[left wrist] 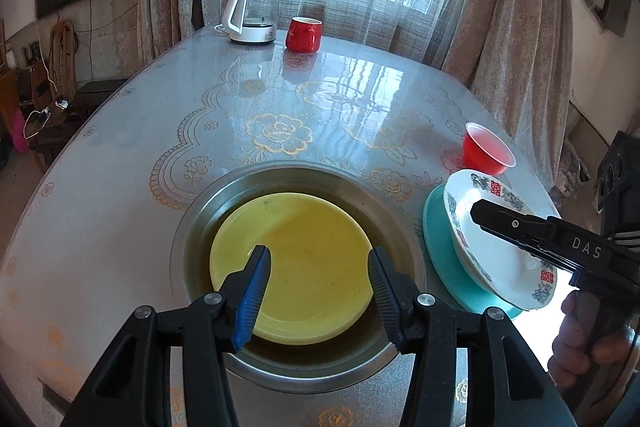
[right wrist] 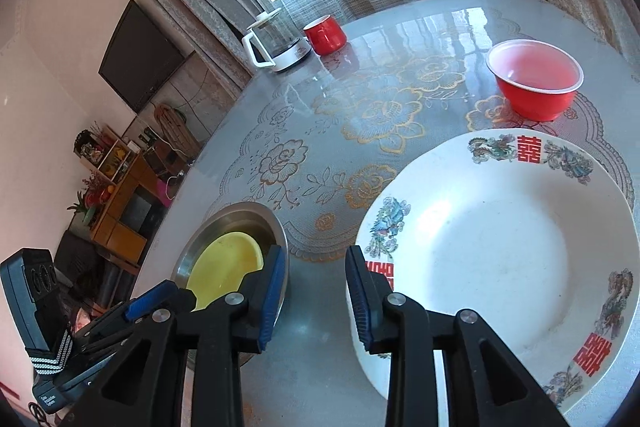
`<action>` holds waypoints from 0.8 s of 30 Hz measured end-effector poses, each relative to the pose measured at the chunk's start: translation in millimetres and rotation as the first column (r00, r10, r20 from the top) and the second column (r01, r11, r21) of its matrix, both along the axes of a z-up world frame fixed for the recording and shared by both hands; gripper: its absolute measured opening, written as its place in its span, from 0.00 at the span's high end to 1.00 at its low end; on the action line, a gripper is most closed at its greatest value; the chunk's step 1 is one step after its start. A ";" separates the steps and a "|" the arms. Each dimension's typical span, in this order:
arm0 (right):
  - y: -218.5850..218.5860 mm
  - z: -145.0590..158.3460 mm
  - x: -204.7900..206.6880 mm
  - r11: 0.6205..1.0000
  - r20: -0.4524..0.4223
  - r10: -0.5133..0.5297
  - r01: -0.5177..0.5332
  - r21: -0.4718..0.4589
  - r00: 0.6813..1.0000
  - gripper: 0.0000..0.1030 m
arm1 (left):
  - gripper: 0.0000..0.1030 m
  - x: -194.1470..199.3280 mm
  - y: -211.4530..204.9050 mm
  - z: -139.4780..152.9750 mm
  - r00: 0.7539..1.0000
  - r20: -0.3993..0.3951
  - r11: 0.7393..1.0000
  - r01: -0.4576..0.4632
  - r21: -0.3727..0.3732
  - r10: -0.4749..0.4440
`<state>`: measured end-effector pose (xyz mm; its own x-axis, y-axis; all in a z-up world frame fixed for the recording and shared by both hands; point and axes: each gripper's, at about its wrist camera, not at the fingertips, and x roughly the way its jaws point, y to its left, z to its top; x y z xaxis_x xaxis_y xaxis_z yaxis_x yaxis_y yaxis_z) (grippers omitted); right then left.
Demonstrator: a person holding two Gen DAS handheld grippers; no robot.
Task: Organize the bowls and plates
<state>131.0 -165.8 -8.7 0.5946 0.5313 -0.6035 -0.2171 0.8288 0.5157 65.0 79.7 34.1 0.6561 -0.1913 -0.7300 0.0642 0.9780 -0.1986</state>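
Yellow plate sits in the steel basin, left tool spread wide above it. At three o'clock, right tool gapes beside the white plate, maybe touching its rim.

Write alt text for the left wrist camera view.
The open left gripper hovers over a yellow plate lying in a steel basin. To the right, the right gripper reaches over a white patterned plate on a teal plate.

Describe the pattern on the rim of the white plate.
The white plate has red double-happiness characters and multicoloured dragon-and-phoenix motifs, seen best in the right wrist view.
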 end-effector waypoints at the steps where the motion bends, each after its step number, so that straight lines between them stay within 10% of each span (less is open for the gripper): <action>1: -5.7 -0.2 -0.8 1.000 0.000 -0.012 0.012 0.003 1.000 0.69 | 0.50 0.6 -2.9 1.2 1.000 0.001 1.000 0.004 0.000 -0.004; 24: -149.8 -5.4 25.5 0.944 -0.021 -0.326 0.327 0.053 0.945 0.64 | 0.42 71.9 -97.9 18.0 0.993 0.017 0.993 0.119 0.000 -0.119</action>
